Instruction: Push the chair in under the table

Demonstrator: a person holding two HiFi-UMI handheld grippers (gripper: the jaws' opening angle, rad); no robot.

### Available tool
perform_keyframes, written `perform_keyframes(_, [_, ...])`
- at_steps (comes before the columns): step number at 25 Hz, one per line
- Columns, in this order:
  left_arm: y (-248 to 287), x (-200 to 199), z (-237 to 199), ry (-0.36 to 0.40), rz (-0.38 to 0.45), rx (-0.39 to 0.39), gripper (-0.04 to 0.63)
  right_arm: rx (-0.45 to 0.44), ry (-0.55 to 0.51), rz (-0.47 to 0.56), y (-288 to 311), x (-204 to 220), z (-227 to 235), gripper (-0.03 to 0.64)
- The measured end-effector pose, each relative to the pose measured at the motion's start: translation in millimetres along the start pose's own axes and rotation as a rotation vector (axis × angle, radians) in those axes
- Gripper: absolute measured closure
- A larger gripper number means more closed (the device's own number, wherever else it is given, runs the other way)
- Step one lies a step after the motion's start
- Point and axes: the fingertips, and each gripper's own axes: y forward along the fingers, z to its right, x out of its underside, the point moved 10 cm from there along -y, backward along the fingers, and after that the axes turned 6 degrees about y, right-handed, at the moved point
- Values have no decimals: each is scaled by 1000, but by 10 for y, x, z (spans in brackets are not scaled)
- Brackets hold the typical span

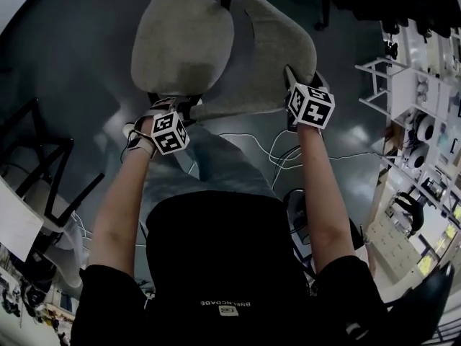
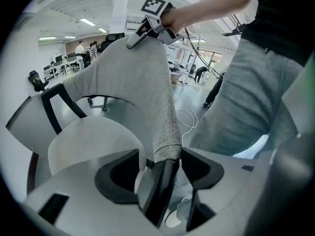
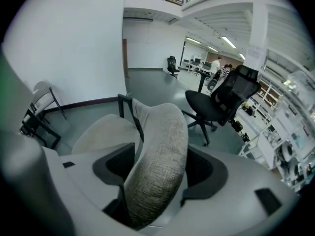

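**Head view.** A chair with grey woven-fabric padding and a black frame (image 1: 216,56) stands on the glossy dark floor (image 1: 65,63), directly ahead of both tongs. Its rounded seat (image 1: 184,42) lies beyond the left tongs (image 1: 173,110). Its curved backrest (image 1: 277,49) sweeps from the left tongs to the right tongs (image 1: 299,85), so each pair sits at one end of the top edge. Thin white cables (image 1: 281,150) trail on the floor behind the tongs. I cannot pick out which table the chair belongs under.

**Left gripper view.** The left tongs stand wide and straddle the thin end of the backrest. The fabric touches one jaw, while a sliver of gap shows at the other, so they are not clamped. The right tongs show far along the same edge.

**Right gripper view.** The thick, coarse-weave padding fills the gap from jaw to jaw. I read the right tongs as closed on the backrest. A black office chair (image 3: 221,102) stands well beyond them.

**Handling.** The chair looks light and stiff in the frame, with padding that yields a little. The rough cloth should resist slipping. The two ends of the backrest's top edge look like the right hold. I judge that an even push from both sides would keep the chair from twisting or tipping forward.
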Motion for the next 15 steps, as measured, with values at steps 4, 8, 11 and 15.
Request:
perform_keyframes(4, [6, -8, 21, 9, 2, -9, 327, -15, 23, -25, 28, -14, 17, 324])
perform_keyframes(8, [22, -11, 6, 8, -3, -3, 333, 0, 38, -29, 48, -33, 19, 325])
perform_keyframes(11, [22, -12, 22, 9, -6, 1, 337, 12, 44, -37, 54, -32, 7, 327])
perform_keyframes(15, [16, -21, 37, 36, -3, -3, 353, 10, 74, -22, 27, -55, 24, 350])
